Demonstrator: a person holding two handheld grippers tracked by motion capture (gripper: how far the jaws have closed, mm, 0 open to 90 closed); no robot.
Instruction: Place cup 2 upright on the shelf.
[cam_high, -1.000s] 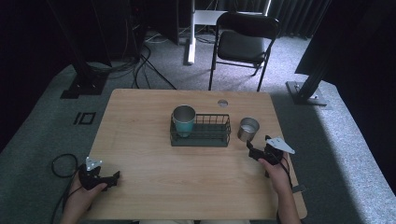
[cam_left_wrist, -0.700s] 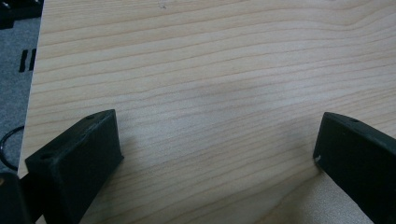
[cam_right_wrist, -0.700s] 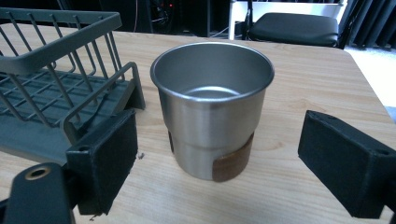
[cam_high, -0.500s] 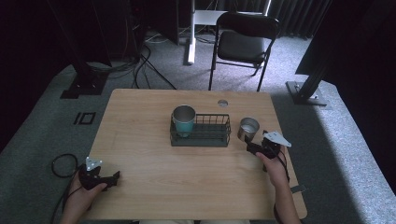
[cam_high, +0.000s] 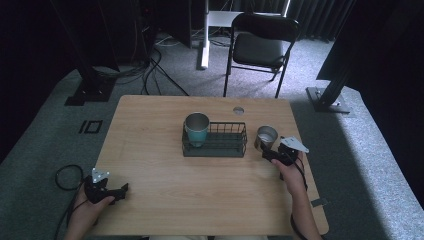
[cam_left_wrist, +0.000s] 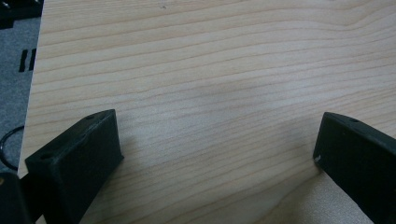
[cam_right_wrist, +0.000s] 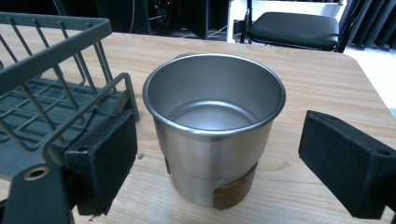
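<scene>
The right gripper (cam_right_wrist: 219, 158) has its 2 black jaws spread wide, holding nothing; in the right gripper view the steel cup (cam_right_wrist: 214, 126) stands upright between them, with a clear gap to each jaw. The jaw pads look flat, matte and slightly fuzzy. The cup is round and empty, of brushed metal with a rolled rim, and a small brown patch sits low on its wall near the base. Just beside it, at the left of that view, is the corner of a dark wire basket (cam_right_wrist: 56, 88) made of thin rods. In the high view the cup (cam_high: 266, 136) stands on the wooden table (cam_high: 150, 130) close to the basket's right end, and a taller teal cup (cam_high: 196, 129) stands in the basket's (cam_high: 220, 149) left end. The left gripper (cam_high: 109, 190) rests near the table's front left corner, well apart from these, its jaws wide open over bare, pale wood grain and gripping nothing.
</scene>
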